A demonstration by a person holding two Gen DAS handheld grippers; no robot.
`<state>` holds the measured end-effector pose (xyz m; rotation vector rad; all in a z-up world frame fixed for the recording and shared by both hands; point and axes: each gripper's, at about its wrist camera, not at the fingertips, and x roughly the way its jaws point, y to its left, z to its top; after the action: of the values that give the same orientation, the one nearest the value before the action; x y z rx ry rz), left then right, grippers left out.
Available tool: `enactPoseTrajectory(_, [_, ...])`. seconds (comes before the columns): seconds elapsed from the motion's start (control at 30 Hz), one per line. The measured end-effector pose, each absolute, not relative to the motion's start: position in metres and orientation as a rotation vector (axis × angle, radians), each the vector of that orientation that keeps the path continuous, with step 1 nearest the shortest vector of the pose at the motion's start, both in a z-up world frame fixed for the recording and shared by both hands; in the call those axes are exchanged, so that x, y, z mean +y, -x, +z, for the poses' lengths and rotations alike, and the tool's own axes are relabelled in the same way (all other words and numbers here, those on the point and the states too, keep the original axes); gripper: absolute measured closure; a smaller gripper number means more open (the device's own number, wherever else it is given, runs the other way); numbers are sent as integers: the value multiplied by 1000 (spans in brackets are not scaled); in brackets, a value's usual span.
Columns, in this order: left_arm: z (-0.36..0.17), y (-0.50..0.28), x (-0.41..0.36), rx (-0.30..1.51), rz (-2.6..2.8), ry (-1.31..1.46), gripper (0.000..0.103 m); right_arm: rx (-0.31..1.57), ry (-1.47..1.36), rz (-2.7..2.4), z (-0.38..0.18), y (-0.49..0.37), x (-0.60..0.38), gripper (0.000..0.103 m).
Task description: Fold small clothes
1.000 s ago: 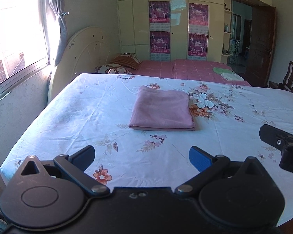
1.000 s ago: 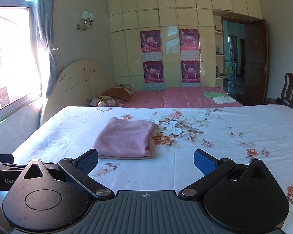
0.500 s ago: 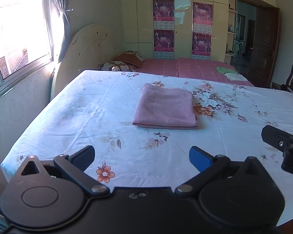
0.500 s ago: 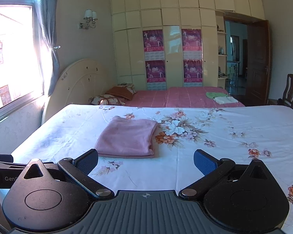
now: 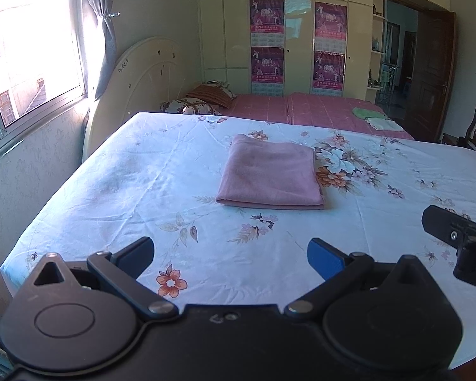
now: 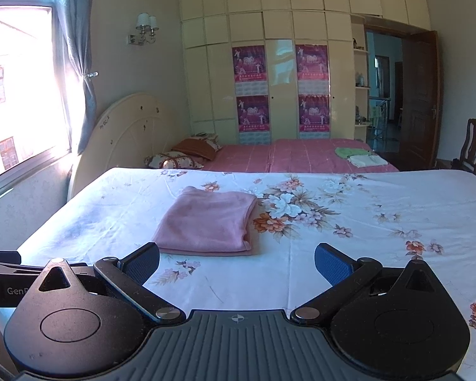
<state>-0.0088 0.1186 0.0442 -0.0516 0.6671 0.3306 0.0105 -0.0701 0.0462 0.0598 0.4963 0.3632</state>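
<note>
**Both grippers spread wide, pink cloth folded on the bed**

Both grippers are held with their jaws spread and nothing between the blue pads. The left gripper (image 5: 230, 252) is poised over the near edge of the floral bed sheet (image 5: 127, 190), on the near side of the pink cloth. The right gripper (image 6: 236, 258) is likewise kept near that edge, clear of the cloth.

The pink cloth (image 5: 271, 174) is seen folded into a flat rectangle on the sheet, just beside a large flower print. Beyond the cloth, a pink-covered bed (image 6: 285, 155) is set against the cream wardrobe (image 6: 282, 47), and a small green and white pile (image 6: 360, 156) is laid on it.
</note>
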Motion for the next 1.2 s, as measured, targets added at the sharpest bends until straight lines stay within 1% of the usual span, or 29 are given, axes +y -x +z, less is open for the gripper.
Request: enactPoseTrajectory(1.2, [37,-9,125,694,343,63,0,524,-61,378,38,-28,-65,0])
